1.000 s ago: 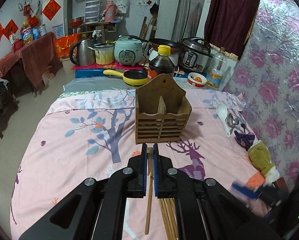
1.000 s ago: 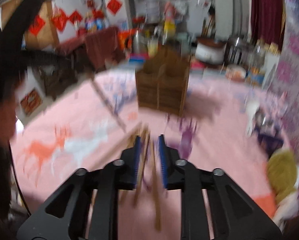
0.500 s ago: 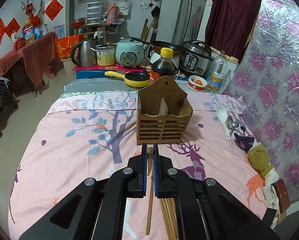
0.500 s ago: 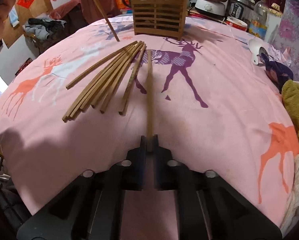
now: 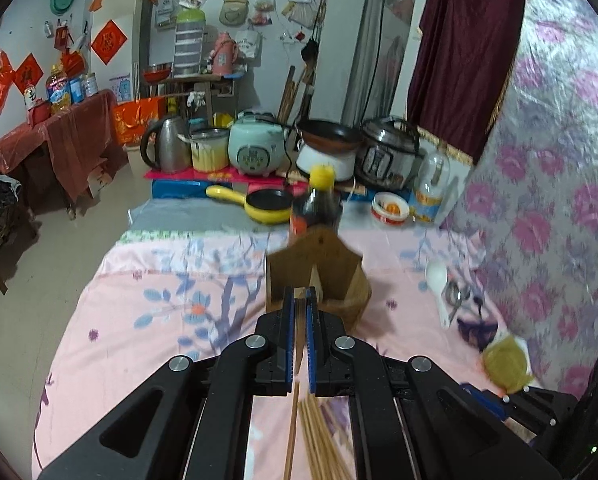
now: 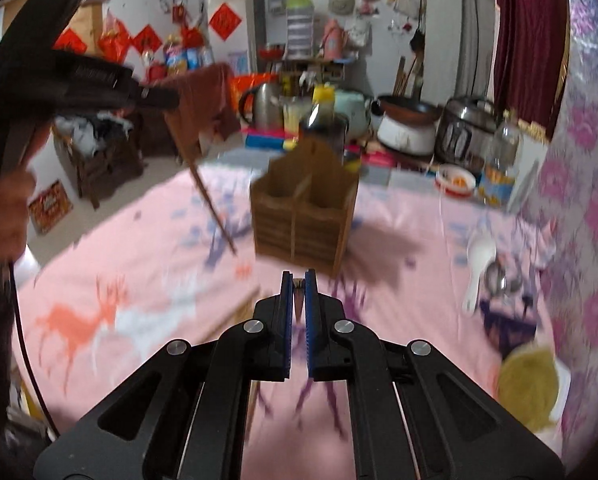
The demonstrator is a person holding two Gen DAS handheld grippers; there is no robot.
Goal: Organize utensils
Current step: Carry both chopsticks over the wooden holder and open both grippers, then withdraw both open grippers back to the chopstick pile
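Observation:
A slatted wooden utensil holder [image 5: 319, 276] [image 6: 305, 216] with two compartments stands on the pink tablecloth. My left gripper [image 5: 299, 300] is shut on a wooden chopstick [image 5: 298, 332], raised close in front of the holder. In the right wrist view that chopstick [image 6: 209, 196] hangs down from the left gripper at upper left. My right gripper [image 6: 298, 284] is shut on another chopstick [image 6: 298, 300], lifted above the cloth. A bundle of loose chopsticks [image 5: 319, 436] lies on the cloth below the left gripper.
A white spoon [image 5: 438, 288] [image 6: 477, 264] and metal spoons [image 5: 455, 298] lie at the right, near a dark cloth and a yellow glove [image 5: 505, 366]. A soy sauce bottle [image 5: 317, 204] stands behind the holder. Cookers, a kettle and a yellow pan crowd the far side.
The left gripper moved forward toward the holder with its chopstick. The right gripper lifted its chopstick off the cloth and rose to face the holder.

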